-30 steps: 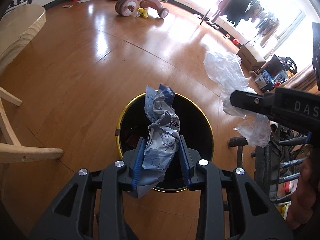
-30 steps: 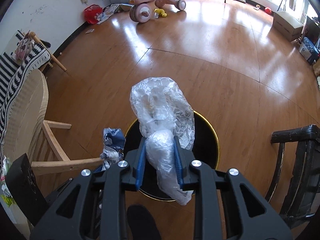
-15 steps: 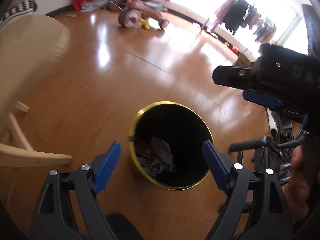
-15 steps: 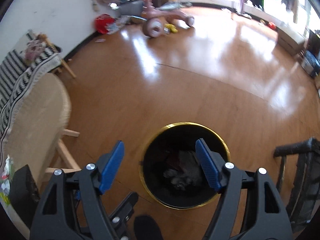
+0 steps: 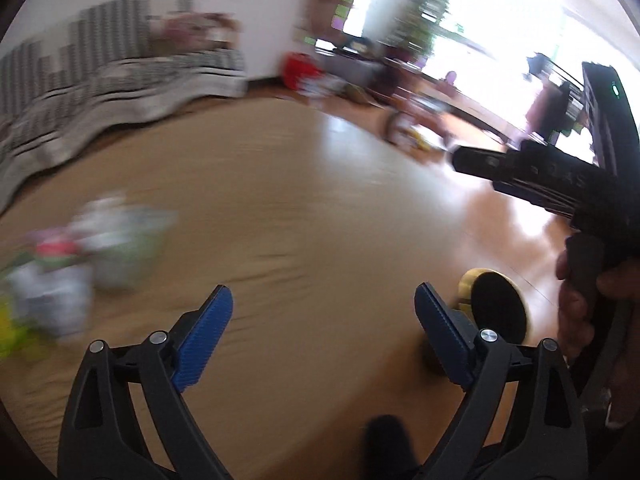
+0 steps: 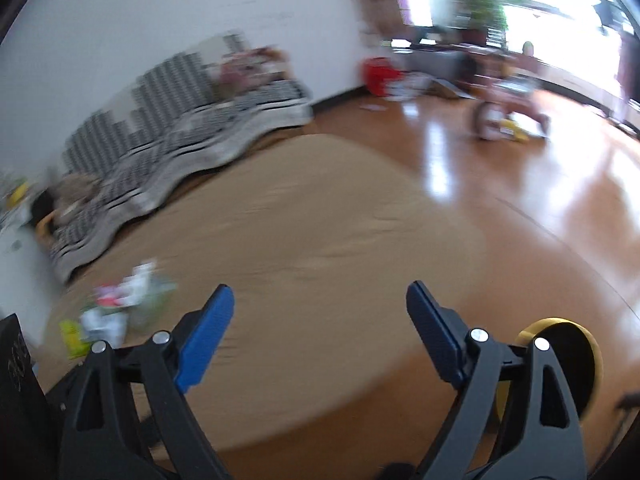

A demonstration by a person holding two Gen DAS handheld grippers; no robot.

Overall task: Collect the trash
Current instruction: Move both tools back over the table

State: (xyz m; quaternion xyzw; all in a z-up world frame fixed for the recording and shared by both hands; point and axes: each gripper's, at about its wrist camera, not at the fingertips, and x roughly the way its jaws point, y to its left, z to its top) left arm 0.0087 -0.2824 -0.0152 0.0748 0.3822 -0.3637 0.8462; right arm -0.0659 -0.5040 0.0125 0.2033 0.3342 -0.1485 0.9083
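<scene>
Table [image 5: 320, 208]: a wide tan top fills both views, blurred.
Bin [image 6: 568, 356]: black with a gold rim, on the floor beside the table, ready for drops.
Trash pile [image 5: 80, 256]: crumpled wrappers at the table's left edge, uncollected.
Left gripper [image 5: 324, 320]: jaws just opened, nothing between them.
Right gripper [image 6: 320, 316]: jaws just opened, likewise empty, facing the pile for the next pick.

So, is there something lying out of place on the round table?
Yes. A small heap of crumpled wrappers lies loose near the left edge of the tan round table, apart from the gold-rimmed bin on the floor.
</scene>
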